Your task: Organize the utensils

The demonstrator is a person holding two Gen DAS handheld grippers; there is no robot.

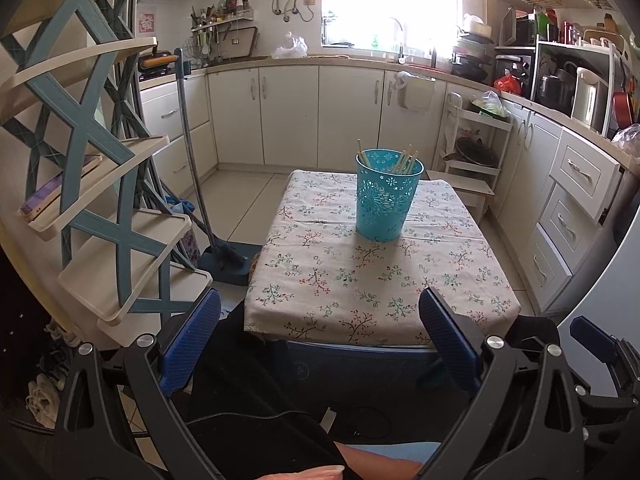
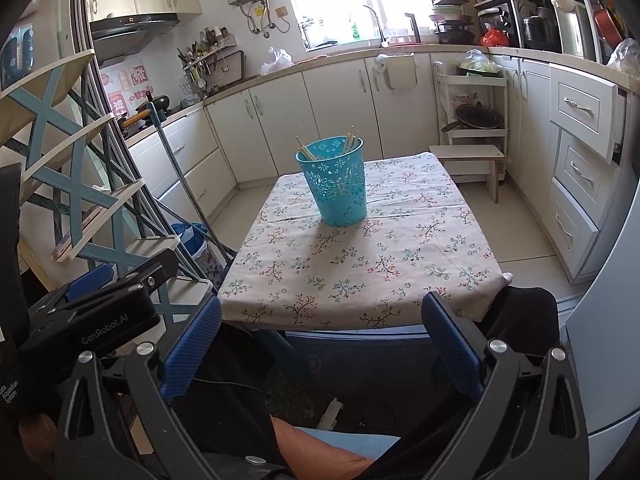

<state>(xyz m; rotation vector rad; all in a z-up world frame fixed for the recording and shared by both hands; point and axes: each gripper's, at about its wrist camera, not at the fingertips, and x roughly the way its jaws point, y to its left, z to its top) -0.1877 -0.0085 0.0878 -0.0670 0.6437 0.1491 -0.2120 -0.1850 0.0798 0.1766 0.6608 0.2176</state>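
Both grippers are hanging back off the near edge of the cloth-covered counter (image 1: 360, 280), jaws spread wide, gripping nothing. The teal cup (image 1: 389, 194) is sitting on the cloth toward the far side with the chopsticks (image 1: 406, 161) standing in it. Left gripper (image 1: 320, 344) view is catching the mop (image 1: 200, 184); right gripper (image 2: 320, 344) view is showing the wooden stool (image 2: 468, 156).

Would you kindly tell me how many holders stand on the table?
1. The teal perforated holder stands upright toward the far side of the cloth-covered table, with chopsticks poking out. Nothing else on the cloth.
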